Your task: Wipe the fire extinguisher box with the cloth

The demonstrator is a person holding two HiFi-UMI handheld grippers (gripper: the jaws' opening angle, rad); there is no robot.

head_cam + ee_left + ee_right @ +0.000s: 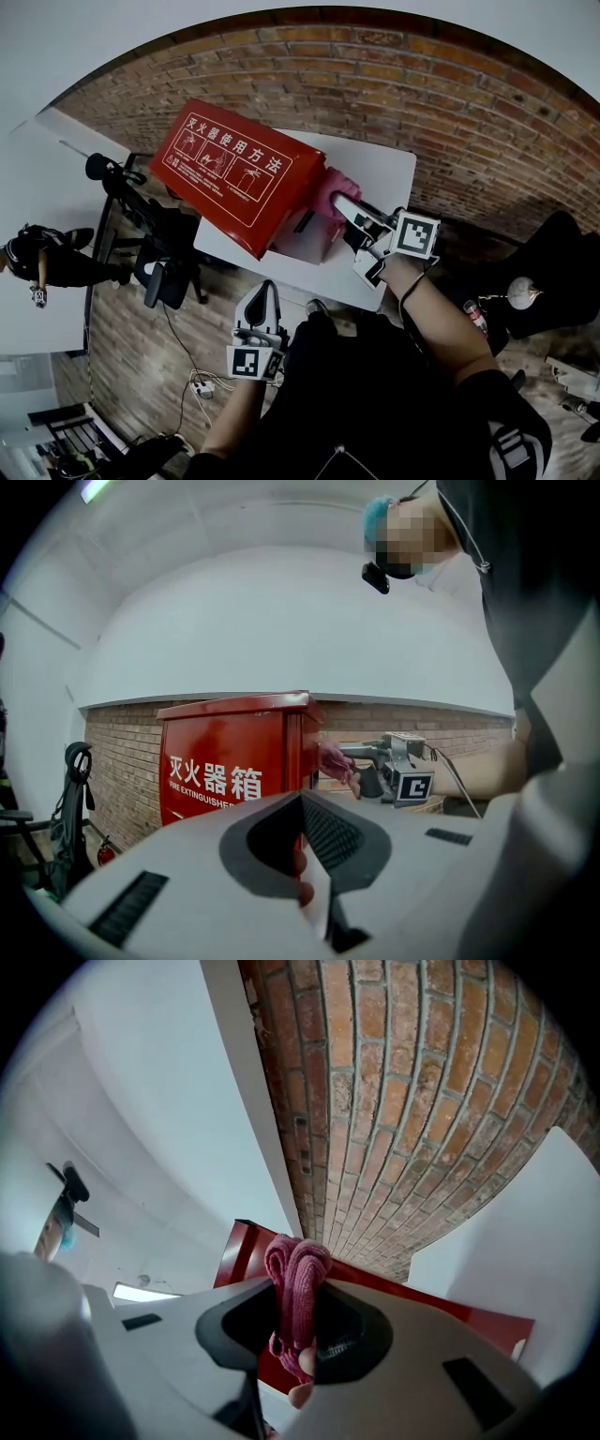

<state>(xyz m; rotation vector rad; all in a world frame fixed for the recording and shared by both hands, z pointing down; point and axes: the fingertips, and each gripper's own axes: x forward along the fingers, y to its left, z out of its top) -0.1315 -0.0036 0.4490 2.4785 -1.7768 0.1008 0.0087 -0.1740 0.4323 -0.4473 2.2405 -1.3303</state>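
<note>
The red fire extinguisher box (234,173) lies on a white table (384,169), its instruction panel facing up. My right gripper (349,208) is shut on a bunched pink cloth (336,192) and holds it against the box's right end. In the right gripper view the cloth (298,1288) stands up between the jaws of the right gripper (298,1321), with the box's red edge (422,1312) just behind. My left gripper (261,295) hangs low by my body, off the table, jaws together and holding nothing. From the left gripper (302,841) I see the box (230,761) and the cloth (336,761).
A brick wall (422,94) runs behind the table. A black office chair (164,253) and a black stand (103,169) sit left of the table. A power strip (202,384) lies on the wood floor. Another person (47,258) stands far left.
</note>
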